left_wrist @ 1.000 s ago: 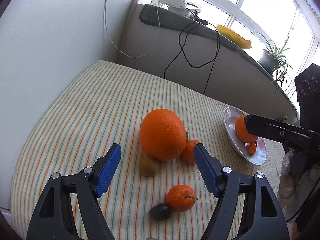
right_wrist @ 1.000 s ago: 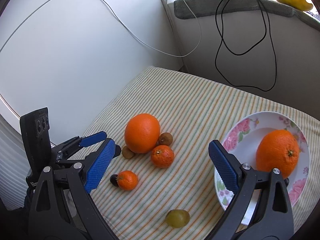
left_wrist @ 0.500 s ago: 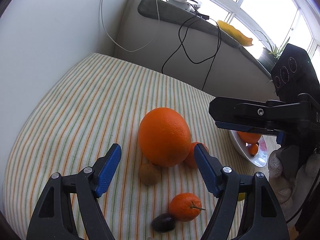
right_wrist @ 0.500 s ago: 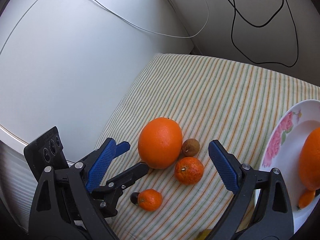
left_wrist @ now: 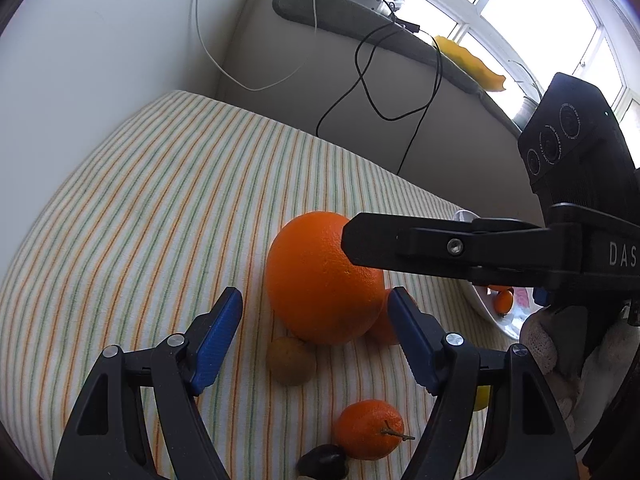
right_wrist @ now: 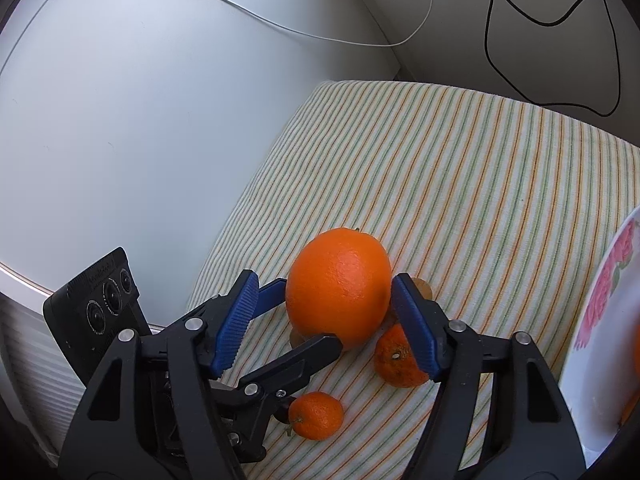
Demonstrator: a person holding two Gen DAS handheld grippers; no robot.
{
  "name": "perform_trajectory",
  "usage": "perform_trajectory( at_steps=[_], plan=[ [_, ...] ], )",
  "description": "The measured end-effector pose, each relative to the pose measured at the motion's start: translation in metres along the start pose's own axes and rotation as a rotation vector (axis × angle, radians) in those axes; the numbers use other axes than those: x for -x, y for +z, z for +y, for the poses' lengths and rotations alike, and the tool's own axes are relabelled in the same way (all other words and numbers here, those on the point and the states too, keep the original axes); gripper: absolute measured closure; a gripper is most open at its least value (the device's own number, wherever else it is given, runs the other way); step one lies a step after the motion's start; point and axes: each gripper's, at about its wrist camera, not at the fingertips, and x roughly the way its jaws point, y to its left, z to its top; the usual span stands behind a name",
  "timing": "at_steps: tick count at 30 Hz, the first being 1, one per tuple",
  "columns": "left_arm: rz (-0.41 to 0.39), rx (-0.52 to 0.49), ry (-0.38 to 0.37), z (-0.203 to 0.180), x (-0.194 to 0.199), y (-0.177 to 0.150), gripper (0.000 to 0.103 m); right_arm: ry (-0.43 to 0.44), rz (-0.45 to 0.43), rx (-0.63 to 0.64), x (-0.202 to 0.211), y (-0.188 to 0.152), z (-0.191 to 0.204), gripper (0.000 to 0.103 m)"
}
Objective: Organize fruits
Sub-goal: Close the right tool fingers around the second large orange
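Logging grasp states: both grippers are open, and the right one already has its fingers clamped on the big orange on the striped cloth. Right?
Not quite. In the right wrist view the right gripper is open around the big orange, with a gap at the left finger, so nothing is clamped. The left gripper is open too, and the orange sits on the striped cloth.

A bright orange fruit (right_wrist: 339, 287) sits on a cream cloth (right_wrist: 460, 184) striped green and orange.

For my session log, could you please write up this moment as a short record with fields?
surface: striped cloth
large orange: on the cloth, between the open fingers of the right gripper
left gripper: open, also aimed at the large orange
mandarins: two, near the large orange
brown fruit: beside the large orange
plate: floral, at the right edge
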Motion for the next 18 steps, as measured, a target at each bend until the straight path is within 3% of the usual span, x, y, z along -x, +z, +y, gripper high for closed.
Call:
perform_trajectory(
  at_steps=[18],
  plan=[
    [0.021,0.023,-0.062,0.004,-0.012,0.004,0.032,-0.053,0.055,0.018,-0.038,0.013,0.01,0.031]
  ],
)
